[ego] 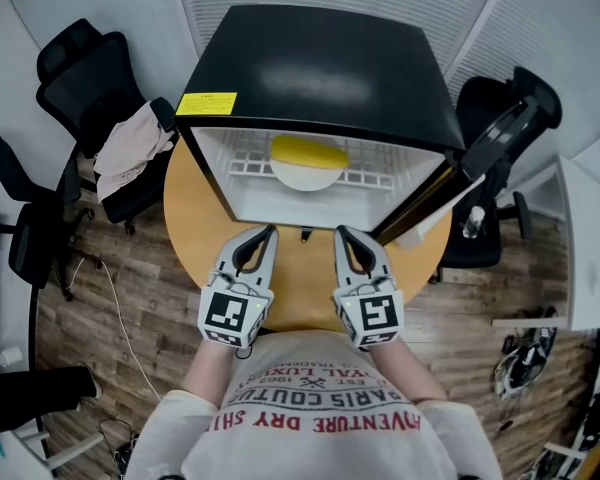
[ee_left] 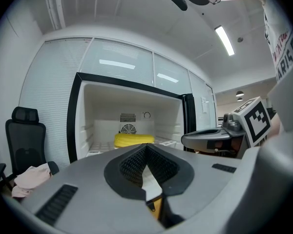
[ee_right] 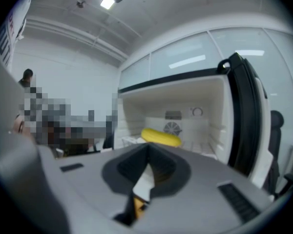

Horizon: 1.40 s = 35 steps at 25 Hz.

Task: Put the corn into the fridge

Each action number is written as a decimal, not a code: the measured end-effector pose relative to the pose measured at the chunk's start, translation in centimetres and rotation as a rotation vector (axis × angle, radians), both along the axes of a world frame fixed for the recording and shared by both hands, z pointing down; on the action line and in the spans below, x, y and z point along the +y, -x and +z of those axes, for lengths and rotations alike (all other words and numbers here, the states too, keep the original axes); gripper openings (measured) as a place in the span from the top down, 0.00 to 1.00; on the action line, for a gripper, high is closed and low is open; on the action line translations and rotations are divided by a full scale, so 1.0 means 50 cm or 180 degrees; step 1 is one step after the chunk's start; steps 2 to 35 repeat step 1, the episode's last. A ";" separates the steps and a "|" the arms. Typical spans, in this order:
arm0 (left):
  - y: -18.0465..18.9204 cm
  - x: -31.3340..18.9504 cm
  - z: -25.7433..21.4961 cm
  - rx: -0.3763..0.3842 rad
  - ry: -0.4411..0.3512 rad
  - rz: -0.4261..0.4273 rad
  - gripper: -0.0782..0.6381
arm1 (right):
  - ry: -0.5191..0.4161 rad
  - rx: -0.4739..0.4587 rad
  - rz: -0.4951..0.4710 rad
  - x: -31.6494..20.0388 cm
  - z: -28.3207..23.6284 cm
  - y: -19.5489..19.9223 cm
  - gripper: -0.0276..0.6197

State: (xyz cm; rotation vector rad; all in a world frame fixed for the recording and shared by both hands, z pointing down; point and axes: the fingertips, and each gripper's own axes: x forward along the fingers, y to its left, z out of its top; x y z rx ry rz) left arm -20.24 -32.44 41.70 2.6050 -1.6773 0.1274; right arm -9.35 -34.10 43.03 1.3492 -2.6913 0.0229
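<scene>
A small black fridge (ego: 320, 68) stands open on a round wooden table (ego: 300, 283), its door (ego: 500, 143) swung out to the right. Inside, yellow corn (ego: 308, 151) lies on a white plate (ego: 305, 176) on the wire shelf. It also shows in the left gripper view, corn (ee_left: 133, 140), and in the right gripper view, corn (ee_right: 161, 137). My left gripper (ego: 268, 231) and right gripper (ego: 342, 233) hover side by side over the table, short of the fridge opening. Both are shut with nothing between the jaws. Each points level at the fridge's inside.
Black office chairs (ego: 80, 78) stand at the left, one draped with a pale cloth (ego: 130, 148). Another chair (ego: 495, 98) is behind the open door. A small bottle (ego: 473, 221) sits by the door's foot. A white desk (ego: 590, 248) edges in at the right.
</scene>
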 end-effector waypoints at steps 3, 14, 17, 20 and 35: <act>-0.001 -0.001 0.000 0.0000 0.0002 0.0001 0.86 | 0.0012 -0.0003 0.0000 -0.001 0.000 0.000 0.91; -0.001 -0.001 0.000 0.0000 0.0002 0.0001 0.86 | 0.0012 -0.0003 0.0000 -0.001 0.000 0.000 0.91; -0.001 -0.001 0.000 0.0000 0.0002 0.0001 0.86 | 0.0012 -0.0003 0.0000 -0.001 0.000 0.000 0.91; -0.001 -0.001 0.000 0.0000 0.0002 0.0001 0.86 | 0.0012 -0.0003 0.0000 -0.001 0.000 0.000 0.91; -0.001 -0.001 0.000 0.0000 0.0002 0.0001 0.86 | 0.0012 -0.0003 0.0000 -0.001 0.000 0.000 0.91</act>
